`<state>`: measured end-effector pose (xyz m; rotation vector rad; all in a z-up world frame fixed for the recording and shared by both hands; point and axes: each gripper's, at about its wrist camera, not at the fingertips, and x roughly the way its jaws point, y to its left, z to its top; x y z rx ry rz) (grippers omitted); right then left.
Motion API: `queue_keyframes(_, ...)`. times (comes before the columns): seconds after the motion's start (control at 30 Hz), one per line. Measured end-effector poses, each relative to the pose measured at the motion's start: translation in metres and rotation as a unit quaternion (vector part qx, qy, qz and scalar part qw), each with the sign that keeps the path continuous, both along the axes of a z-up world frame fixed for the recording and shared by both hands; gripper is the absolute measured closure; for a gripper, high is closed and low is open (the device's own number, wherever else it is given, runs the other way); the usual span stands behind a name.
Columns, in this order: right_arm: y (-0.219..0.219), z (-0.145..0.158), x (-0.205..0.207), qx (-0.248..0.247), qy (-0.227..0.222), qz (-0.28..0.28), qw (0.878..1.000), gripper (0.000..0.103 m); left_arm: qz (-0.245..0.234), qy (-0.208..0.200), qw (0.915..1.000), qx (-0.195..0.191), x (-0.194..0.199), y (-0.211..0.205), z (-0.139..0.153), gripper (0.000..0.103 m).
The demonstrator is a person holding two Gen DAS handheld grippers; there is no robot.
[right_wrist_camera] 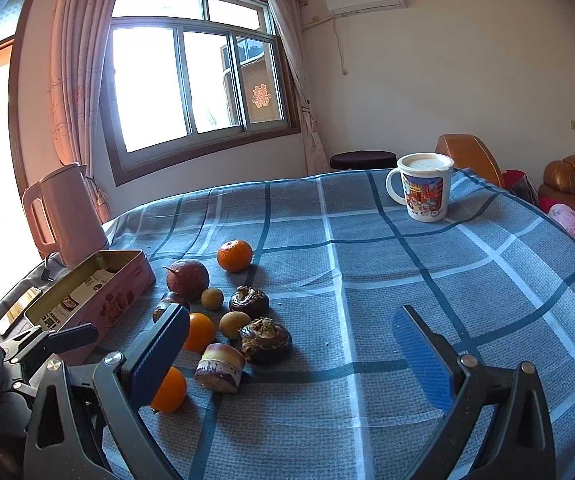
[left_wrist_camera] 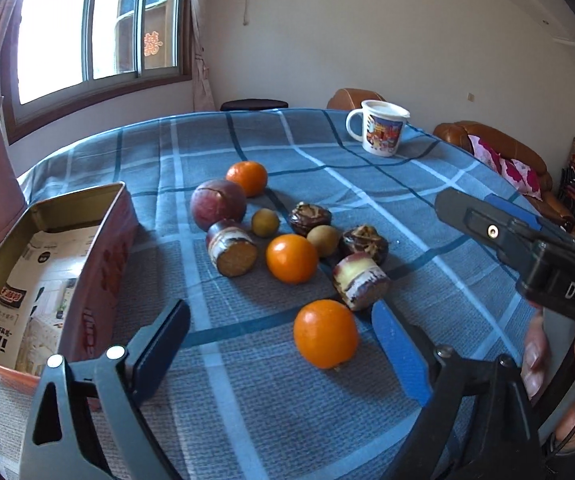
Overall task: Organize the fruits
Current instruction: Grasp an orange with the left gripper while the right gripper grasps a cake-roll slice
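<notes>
Fruits lie in a cluster on the blue checked tablecloth [left_wrist_camera: 247,380]: three oranges, the nearest [left_wrist_camera: 325,334], one in the middle [left_wrist_camera: 291,258] and a far one [left_wrist_camera: 247,178]; a purple passion fruit [left_wrist_camera: 218,204]; two sugarcane pieces [left_wrist_camera: 232,252] [left_wrist_camera: 361,286]; two water chestnuts [left_wrist_camera: 310,218]; two small longans [left_wrist_camera: 265,222]. An open pink tin box [left_wrist_camera: 103,264] stands to their left. My left gripper [left_wrist_camera: 283,344] is open, the nearest orange between its fingers. My right gripper [right_wrist_camera: 291,344] is open and empty, right of the fruits [right_wrist_camera: 223,366].
A lidded printed mug [right_wrist_camera: 425,186] stands at the table's far right. A pink kettle [right_wrist_camera: 63,216] stands behind the tin box [right_wrist_camera: 99,304]. The right gripper's body [left_wrist_camera: 527,248] shows at the right of the left wrist view. Brown sofas are beyond the table.
</notes>
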<state>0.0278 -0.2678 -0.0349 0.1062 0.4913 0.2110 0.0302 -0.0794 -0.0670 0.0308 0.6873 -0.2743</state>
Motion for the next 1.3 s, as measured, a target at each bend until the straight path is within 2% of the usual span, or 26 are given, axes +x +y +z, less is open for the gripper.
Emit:
queue_keyframes(0.17,-0.004,-0.007,0.003,0.006,0.012,0.002,1.0,0.001,-0.042,0.046,0.9981,0.008,0.007,-0.018,-0.012,0.032)
queue_keyframes(0.23,-0.003,-0.009,0.005,0.008,0.016,0.006,1.0,0.001,-0.052,0.053,0.9971,0.017,0.007,-0.023,-0.015,0.05)
queue_keyframes(0.3,-0.001,-0.011,0.007,0.007,0.021,0.009,1.0,0.001,-0.062,0.061,0.9962,0.009,0.009,-0.023,-0.017,0.065)
queue_keyframes(0.5,0.015,-0.019,0.018,0.0,0.053,0.037,0.998,0.005,-0.054,0.043,0.9976,-0.002,0.006,-0.006,-0.013,0.066)
queue_keyframes(0.57,0.02,-0.021,0.022,0.001,0.063,0.045,0.997,0.017,-0.04,0.034,0.9986,-0.01,0.006,0.006,-0.008,0.066)
queue_keyframes(0.63,0.026,-0.024,0.026,-0.007,0.075,0.054,0.996,0.026,-0.019,0.014,0.9997,-0.004,0.005,0.017,-0.002,0.066)
queue_keyframes(0.73,0.039,-0.027,0.029,-0.018,0.087,0.068,0.994,0.028,0.006,-0.003,1.0,-0.003,0.009,0.032,0.004,0.066)
queue_keyframes(0.8,0.047,-0.029,0.031,-0.025,0.098,0.08,0.992,0.033,0.013,0.001,0.9998,-0.015,0.014,0.041,0.002,0.066)
queue_keyframes(0.87,0.054,-0.034,0.035,-0.035,0.114,0.091,0.989,0.043,0.014,0.005,0.9995,-0.027,0.017,0.045,0.0,0.066)
queue_keyframes(1.03,0.059,-0.04,0.039,-0.045,0.14,0.1,0.984,0.044,0.016,-0.004,0.9994,-0.029,0.016,0.046,0.0,0.066)
queue_keyframes(1.13,0.064,-0.042,0.037,-0.058,0.14,0.107,0.983,0.045,0.015,-0.004,0.9992,-0.037,0.014,0.048,0.0,0.066)
queue_keyframes(1.2,0.07,-0.045,0.035,-0.064,0.144,0.122,0.98,0.051,0.016,-0.003,0.999,-0.042,0.014,0.049,0.0,0.066)
queue_keyframes(1.27,0.074,-0.047,0.034,-0.065,0.148,0.138,0.977,0.067,0.017,-0.006,0.9989,-0.044,0.012,0.051,0.0,0.066)
queue_keyframes(1.3,0.075,-0.047,0.033,-0.068,0.146,0.139,0.977,0.067,0.018,-0.009,0.9988,-0.045,0.011,0.051,0.001,0.066)
